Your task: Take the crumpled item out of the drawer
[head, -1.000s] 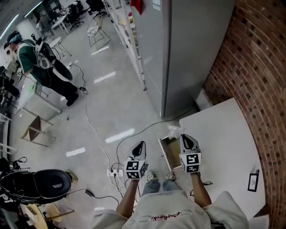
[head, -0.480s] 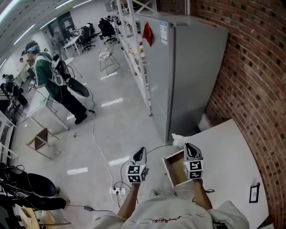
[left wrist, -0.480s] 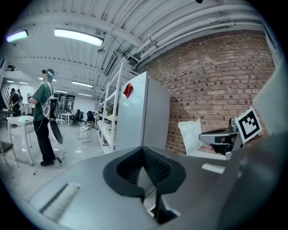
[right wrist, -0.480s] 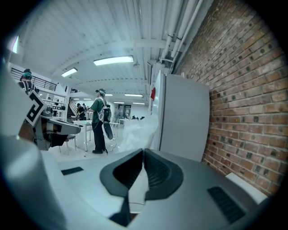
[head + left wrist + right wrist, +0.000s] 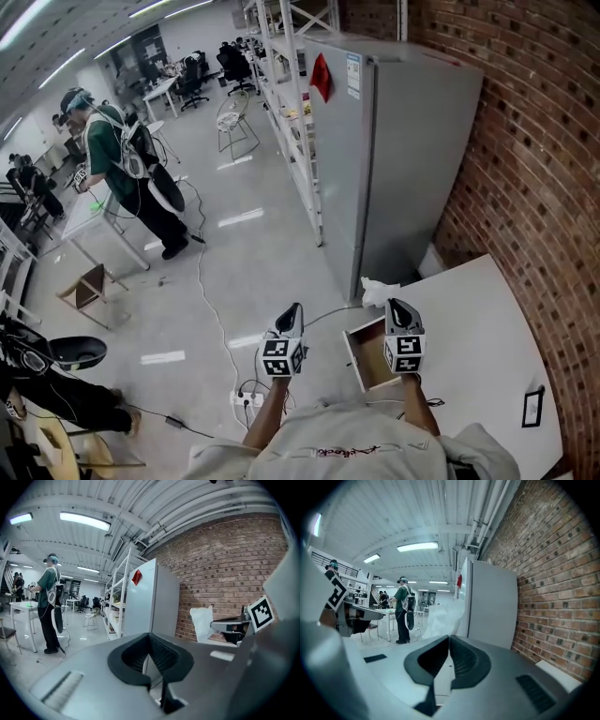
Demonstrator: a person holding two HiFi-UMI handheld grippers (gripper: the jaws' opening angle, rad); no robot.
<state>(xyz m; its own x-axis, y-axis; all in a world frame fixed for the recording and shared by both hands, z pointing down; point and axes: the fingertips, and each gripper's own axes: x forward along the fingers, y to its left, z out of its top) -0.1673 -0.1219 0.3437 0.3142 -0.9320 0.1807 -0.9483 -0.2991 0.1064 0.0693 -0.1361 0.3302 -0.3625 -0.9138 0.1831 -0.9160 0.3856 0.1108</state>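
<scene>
The right gripper pinches the crumpled item tight at lower middle, just past the open drawer and near the fridge corner. The left gripper is closed on nothing, over wide bare floor

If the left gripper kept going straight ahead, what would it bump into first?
Probably the tall grey cabinet: the left gripper points right at its corner, though how far off is unclear.
</scene>
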